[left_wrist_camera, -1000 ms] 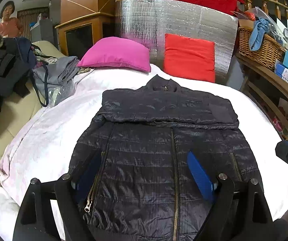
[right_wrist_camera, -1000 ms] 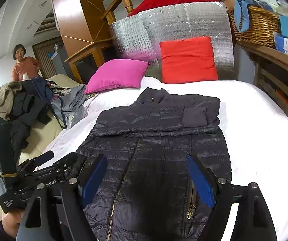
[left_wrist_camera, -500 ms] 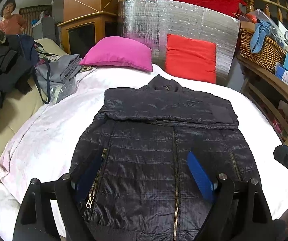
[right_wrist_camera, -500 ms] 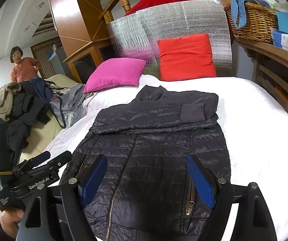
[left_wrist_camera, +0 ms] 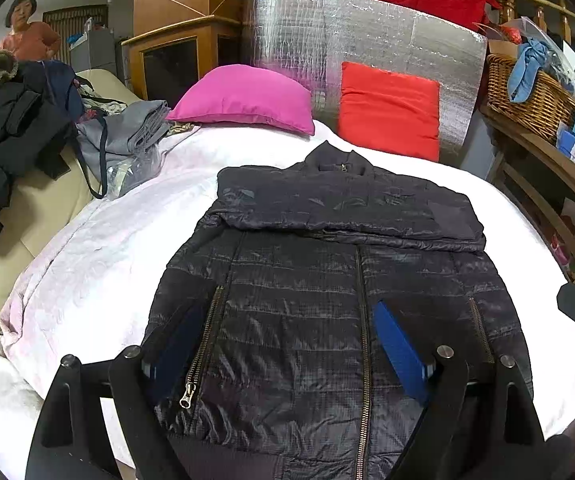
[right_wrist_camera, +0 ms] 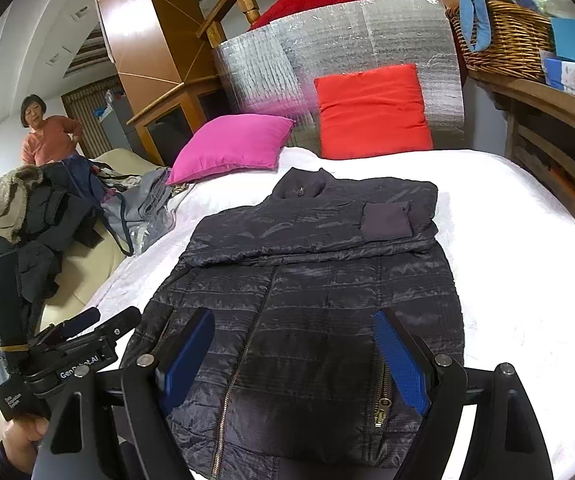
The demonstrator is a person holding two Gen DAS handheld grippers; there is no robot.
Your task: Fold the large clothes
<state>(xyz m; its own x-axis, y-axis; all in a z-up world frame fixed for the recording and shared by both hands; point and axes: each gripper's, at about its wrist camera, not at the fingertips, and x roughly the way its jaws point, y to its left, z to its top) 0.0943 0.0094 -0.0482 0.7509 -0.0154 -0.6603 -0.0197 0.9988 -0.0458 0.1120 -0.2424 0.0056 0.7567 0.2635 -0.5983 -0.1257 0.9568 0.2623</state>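
Tongs first: we see the left tongs (left_wrist_camera: 287,354) spread wide, blue pads (left_wrist_camera: 401,354) apart, hovering over the lower front of the jacket (left_wrist_camera: 327,280), nothing between the fingers. Right tongs (right_wrist_camera: 291,354) also spread wide and holding nothing, above the hem on the jacket's other side, near a pocket zipper pull (right_wrist_camera: 383,404). In the right wrist view we also spot the left handheld unit (right_wrist_camera: 59,356) low at the left, a hand (right_wrist_camera: 23,440) gripping it.

Jacket is dark, quilted, lying front up on the white bed cover (left_wrist_camera: 99,248), main zip (left_wrist_camera: 363,320) closed. We see both sleeves folded across the chest, one knit cuff (right_wrist_camera: 387,222) lying on top near the shoulder. Collar points toward the pillows.

Beyond the collar: pink pillow (left_wrist_camera: 247,98) and red cushion (left_wrist_camera: 389,108), the cushion leaning on a silver foil panel (left_wrist_camera: 367,44). Left of the bed, a cream sofa (left_wrist_camera: 43,208) piled with dark clothes (left_wrist_camera: 7,120) and a grey bag (left_wrist_camera: 127,136). Wicker basket (left_wrist_camera: 527,92) sits on a wooden shelf at the right. A person in a pink top (right_wrist_camera: 47,136) stands far left.
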